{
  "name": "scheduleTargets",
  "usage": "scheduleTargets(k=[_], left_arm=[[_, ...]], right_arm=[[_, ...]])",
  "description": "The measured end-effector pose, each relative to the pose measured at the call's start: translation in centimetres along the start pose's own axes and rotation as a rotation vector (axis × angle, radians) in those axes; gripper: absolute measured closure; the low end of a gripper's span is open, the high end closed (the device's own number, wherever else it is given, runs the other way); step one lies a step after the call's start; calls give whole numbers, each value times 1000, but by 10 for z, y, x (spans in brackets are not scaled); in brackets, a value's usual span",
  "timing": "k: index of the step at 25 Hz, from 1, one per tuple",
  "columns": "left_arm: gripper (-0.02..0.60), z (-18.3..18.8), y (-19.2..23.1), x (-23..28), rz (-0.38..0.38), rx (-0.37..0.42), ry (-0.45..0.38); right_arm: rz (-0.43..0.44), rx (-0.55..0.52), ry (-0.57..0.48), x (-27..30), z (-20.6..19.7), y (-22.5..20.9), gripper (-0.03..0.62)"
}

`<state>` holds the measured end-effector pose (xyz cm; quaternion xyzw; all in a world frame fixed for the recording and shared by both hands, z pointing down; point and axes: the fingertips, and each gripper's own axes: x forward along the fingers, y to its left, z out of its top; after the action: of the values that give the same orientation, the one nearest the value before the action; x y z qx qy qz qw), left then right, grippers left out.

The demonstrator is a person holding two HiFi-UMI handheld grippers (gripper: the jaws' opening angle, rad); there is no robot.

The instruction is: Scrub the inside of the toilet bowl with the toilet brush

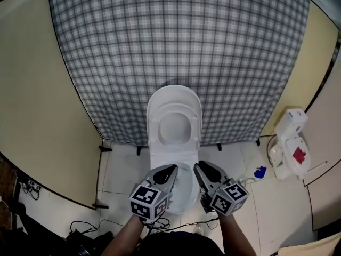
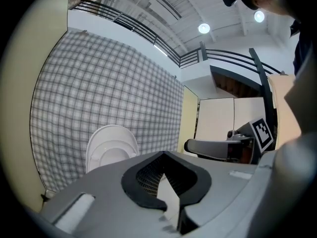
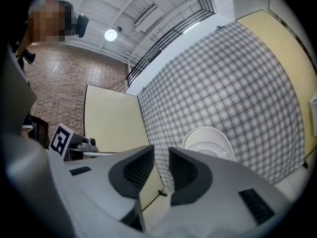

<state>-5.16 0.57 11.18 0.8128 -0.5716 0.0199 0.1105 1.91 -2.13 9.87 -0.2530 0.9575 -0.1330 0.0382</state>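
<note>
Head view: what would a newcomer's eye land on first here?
The white toilet, lid raised, stands dead centre against a big grey checked backdrop. Just below it, the left claw and the right claw hover side by side over the front of the bowl, both empty.

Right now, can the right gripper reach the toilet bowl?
Probably yes. The lid is up, the bowl lies open, and the right gripper hangs close over its edge with nothing between.
</note>
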Motion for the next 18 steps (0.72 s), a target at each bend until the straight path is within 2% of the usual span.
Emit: scheduleTargets(k=[1, 8, 11, 18], left_arm=[[572, 1, 3, -1, 6, 1, -4], [572, 2, 3, 0, 5, 8, -4], [572, 5, -1, 1, -8, 14, -15], [572, 10, -3, 2, -14, 25, -24]], right_arm=[[0, -24, 16, 3, -3, 2, 543], [36, -91, 93, 8, -12, 17, 562], [50, -87, 87, 7, -7, 20, 590], [76, -101, 88, 8, 6, 29, 591]])
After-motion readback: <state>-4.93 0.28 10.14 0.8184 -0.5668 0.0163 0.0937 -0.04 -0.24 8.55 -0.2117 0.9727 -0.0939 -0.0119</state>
